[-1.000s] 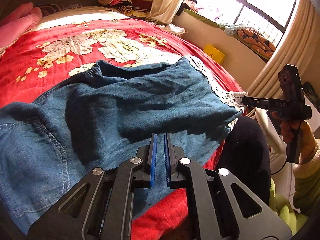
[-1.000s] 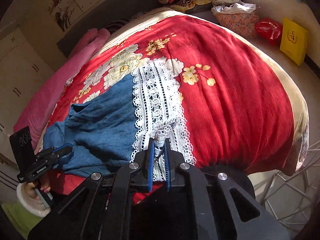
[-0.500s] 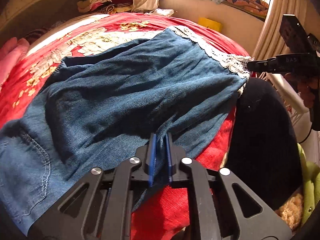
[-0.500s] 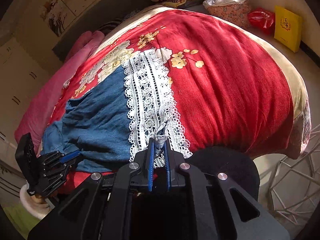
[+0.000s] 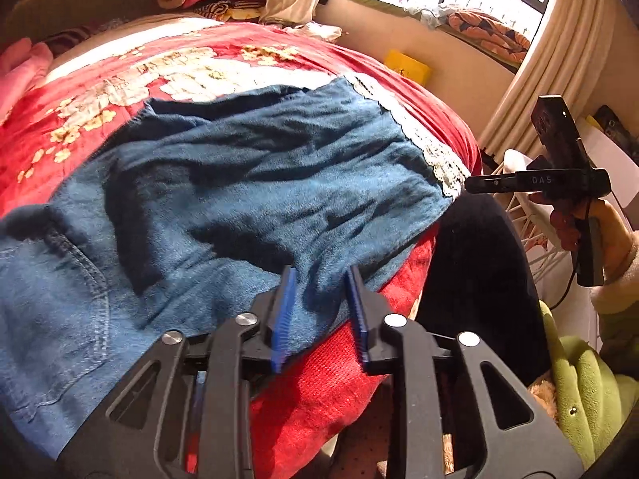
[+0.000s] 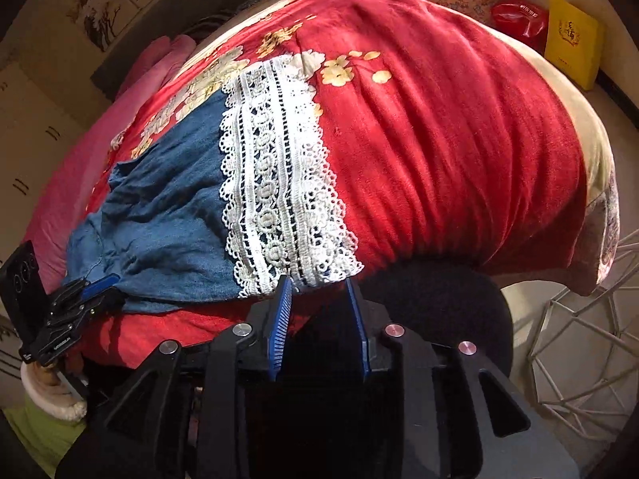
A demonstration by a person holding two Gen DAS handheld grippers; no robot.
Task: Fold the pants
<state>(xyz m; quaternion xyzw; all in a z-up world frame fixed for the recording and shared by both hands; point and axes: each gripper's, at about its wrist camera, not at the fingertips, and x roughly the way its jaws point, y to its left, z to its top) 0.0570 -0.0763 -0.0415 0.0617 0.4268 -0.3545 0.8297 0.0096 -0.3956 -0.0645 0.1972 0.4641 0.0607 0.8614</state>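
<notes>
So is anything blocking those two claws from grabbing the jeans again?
Nothing visible. The blue denim pants lie directly before the open left claw; their white lace hem sits just ahead of the open right claw.

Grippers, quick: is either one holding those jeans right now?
Left gripper: open, jeans edge lying loose between its fingers.
Right gripper: open, holding nothing.

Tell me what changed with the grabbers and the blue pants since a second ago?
Both let go. The left gripper opened off the blue denim pants, and the right gripper opened off their white lace hem, which now lies flat. The pants stayed spread on the red flowered blanket.
</notes>
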